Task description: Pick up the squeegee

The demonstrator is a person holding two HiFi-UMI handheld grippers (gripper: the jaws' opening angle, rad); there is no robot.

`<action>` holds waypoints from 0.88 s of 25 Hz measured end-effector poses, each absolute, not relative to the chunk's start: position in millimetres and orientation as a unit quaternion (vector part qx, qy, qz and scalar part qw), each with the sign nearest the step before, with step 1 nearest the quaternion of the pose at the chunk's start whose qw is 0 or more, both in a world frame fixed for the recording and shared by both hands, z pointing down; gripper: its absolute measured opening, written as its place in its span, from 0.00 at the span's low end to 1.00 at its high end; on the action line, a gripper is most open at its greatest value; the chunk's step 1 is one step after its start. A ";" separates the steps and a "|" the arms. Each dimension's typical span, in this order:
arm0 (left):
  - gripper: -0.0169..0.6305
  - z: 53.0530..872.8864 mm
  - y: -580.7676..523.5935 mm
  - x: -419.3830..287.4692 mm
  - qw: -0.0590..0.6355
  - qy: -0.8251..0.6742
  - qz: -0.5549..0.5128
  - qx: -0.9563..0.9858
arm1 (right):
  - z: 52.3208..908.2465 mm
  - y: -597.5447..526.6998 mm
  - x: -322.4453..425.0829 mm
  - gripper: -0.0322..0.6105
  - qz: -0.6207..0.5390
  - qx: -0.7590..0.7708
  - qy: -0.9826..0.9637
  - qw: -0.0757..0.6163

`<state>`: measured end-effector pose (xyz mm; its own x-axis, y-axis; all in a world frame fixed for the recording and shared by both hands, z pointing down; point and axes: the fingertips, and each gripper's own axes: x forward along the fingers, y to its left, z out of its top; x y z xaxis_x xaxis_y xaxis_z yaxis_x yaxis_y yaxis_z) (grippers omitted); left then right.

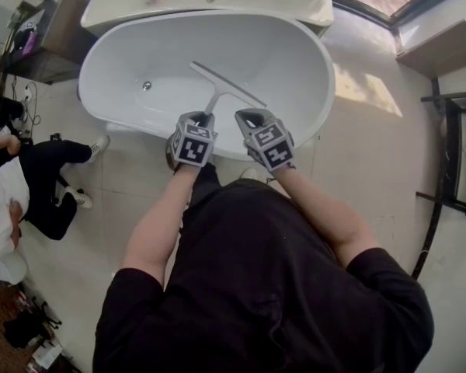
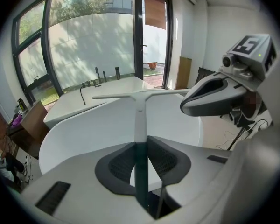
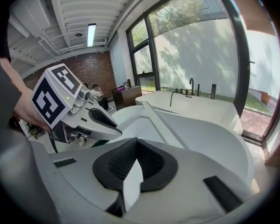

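**Fig. Pick-up step:** squeegee (image 1: 221, 90) gripped in my left gripper (image 1: 197, 123) over the tub (image 1: 295, 61).

My left gripper is clamped on the squeegee's handle. The handle runs straight out between the pads to the blade, which lies crosswise over the tub basin. I cannot tell whether the blade is free of the tub wall. My right gripper (image 3: 132, 141) sits just beside the left, its jaws closed on nothing. I judge the grasp made and the lift in hand. The next move calls for raising the left gripper straight up with a firm grip, since the long handle could pivot between the pads.
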<state>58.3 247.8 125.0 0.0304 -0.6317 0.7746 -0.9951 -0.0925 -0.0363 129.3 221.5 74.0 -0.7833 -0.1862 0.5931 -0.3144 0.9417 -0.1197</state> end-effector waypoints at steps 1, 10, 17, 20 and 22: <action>0.15 123.8 249.9 60.6 0.276 -0.616 0.327 0.662 | 71.7 222.4 130.4 0.06 0.104 0.133 -0.939 0.299; 0.15 118.3 266.7 58.4 0.270 -0.631 0.320 0.653 | 67.1 238.3 131.1 0.05 0.090 0.128 -0.943 0.295; 0.15 115.5 267.6 60.3 0.266 -0.633 0.315 0.655 | 64.5 243.5 133.4 0.05 0.087 0.127 -0.944 0.293; 0.14 113.0 268.6 59.3 0.267 -0.638 0.315 0.650 | 62.7 245.3 135.5 0.05 0.085 0.127 -0.944 0.291; 0.15 112.4 268.6 58.6 0.266 -0.640 0.315 0.648 | 62.9 246.4 136.6 0.05 0.085 0.127 -0.945 0.290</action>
<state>58.6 268.6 112.4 -0.0183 -0.6617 0.7496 -0.9975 -0.0391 -0.0589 136.6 246.4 62.9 -0.7996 -0.1915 0.5692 -0.2903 0.9530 -0.0872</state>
